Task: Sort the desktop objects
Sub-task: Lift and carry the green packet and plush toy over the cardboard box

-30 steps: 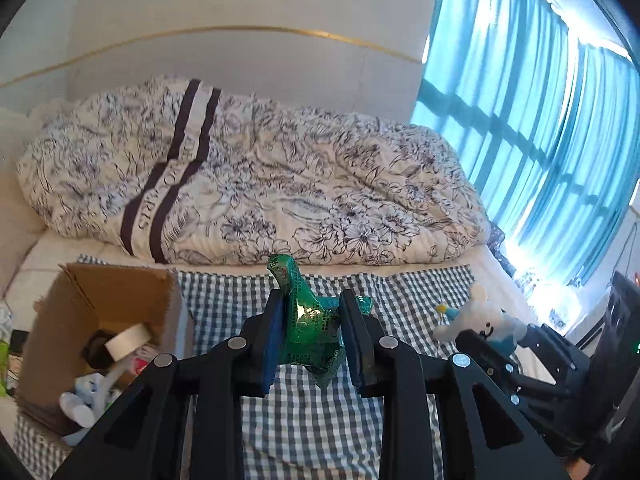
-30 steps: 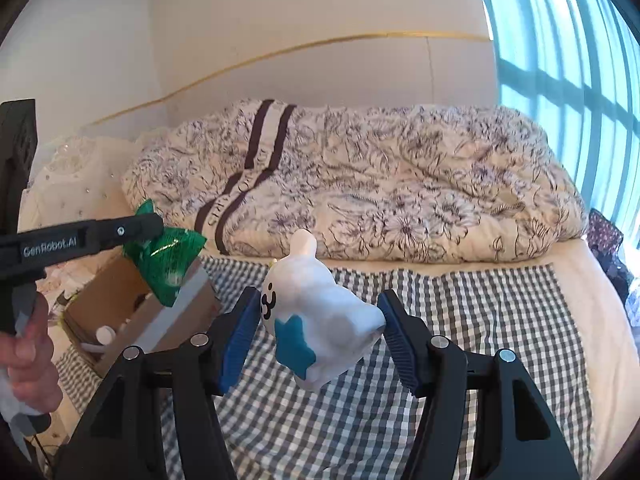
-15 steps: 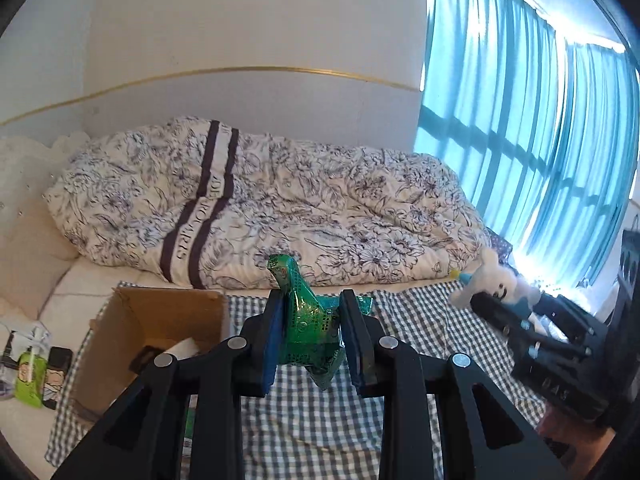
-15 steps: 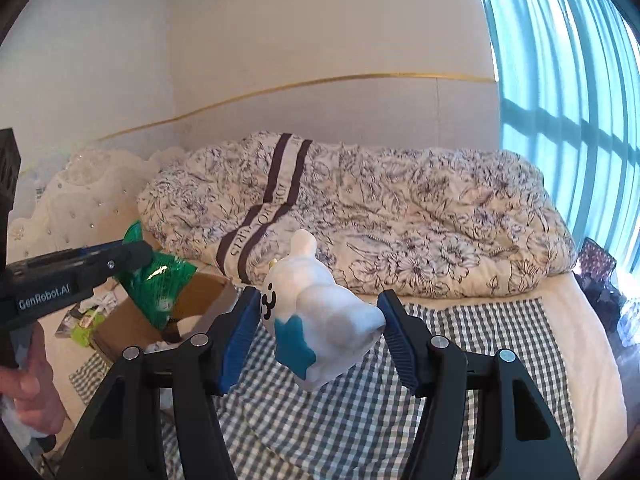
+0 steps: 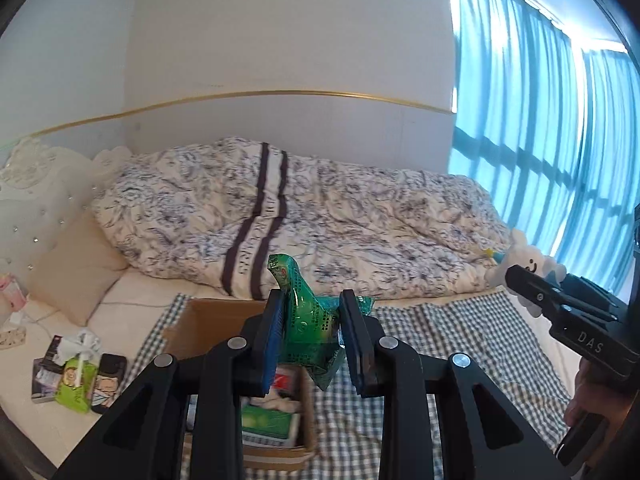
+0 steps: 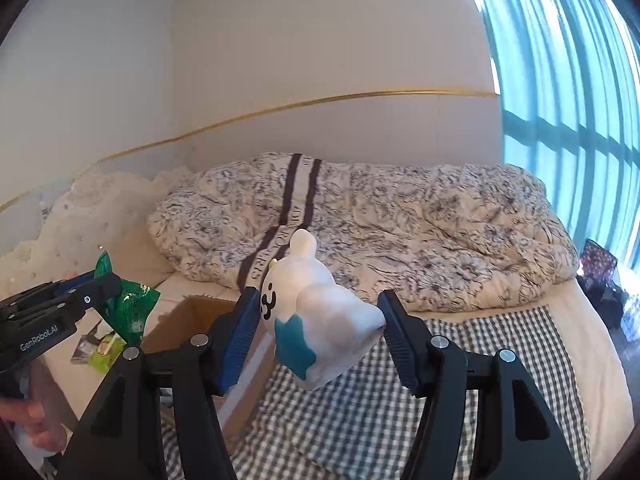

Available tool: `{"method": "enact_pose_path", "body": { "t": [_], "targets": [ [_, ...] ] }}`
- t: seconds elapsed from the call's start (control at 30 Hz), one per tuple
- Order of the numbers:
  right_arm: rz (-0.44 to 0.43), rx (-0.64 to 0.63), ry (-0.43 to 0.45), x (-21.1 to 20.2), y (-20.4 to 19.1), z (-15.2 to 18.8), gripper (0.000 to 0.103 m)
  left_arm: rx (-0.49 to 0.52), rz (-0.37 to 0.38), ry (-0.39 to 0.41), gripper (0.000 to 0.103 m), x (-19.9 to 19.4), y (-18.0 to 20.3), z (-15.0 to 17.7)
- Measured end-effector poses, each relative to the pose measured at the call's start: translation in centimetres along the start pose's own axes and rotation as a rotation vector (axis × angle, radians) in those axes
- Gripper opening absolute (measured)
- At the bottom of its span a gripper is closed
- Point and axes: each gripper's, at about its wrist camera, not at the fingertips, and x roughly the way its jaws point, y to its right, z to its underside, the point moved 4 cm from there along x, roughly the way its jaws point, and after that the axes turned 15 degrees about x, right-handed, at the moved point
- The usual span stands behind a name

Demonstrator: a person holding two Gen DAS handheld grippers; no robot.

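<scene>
A crinkled green packet is pinched between the pads of my left gripper, held in the air over the open cardboard box. The same packet and left gripper show at the left of the right wrist view. My right gripper is shut on a white plush toy with a teal star and a small face, raised above the checked cloth. In the left wrist view that plush peeks past the right gripper at the right edge.
The box holds a green pack and other small items. A rumpled floral duvet fills the back of the bed. Tissue packs and cards lie at the left by a pillow. Blue curtains hang at the right.
Both grippers have risen and swung left with their loads still gripped. The box now lies right below the left gripper, and more of the wall and the bedside clutter has come into view.
</scene>
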Motion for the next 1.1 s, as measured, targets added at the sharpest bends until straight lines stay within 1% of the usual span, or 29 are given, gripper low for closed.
{"method": "enact_pose_path", "body": {
  "t": [0.27, 0.5, 0.8, 1.1],
  "targets": [
    [-0.039, -0.043, -0.028, 1.6, -4.8, 1.2, 0.06, -0.035, -0.062, -0.041, 0.028, 0.6, -5.4, 2.4],
    [-0.064, -0.096, -0.055, 3.7, -8.8, 2.4, 0.06, -0.068, -0.075, -0.074, 0.028, 2.6, -8.5, 4.3],
    [-0.079, -0.166, -0.109, 7.9, -12.5, 4.7, 0.06, -0.091, -0.06, -0.127, 0.028, 6.6, -10.8, 6.9],
    [-0.104, -0.205, -0.176, 12.5, -14.9, 7.3, 0.06, -0.088, -0.038, -0.209, 0.028, 11.3, -11.4, 9.6]
  ]
}}
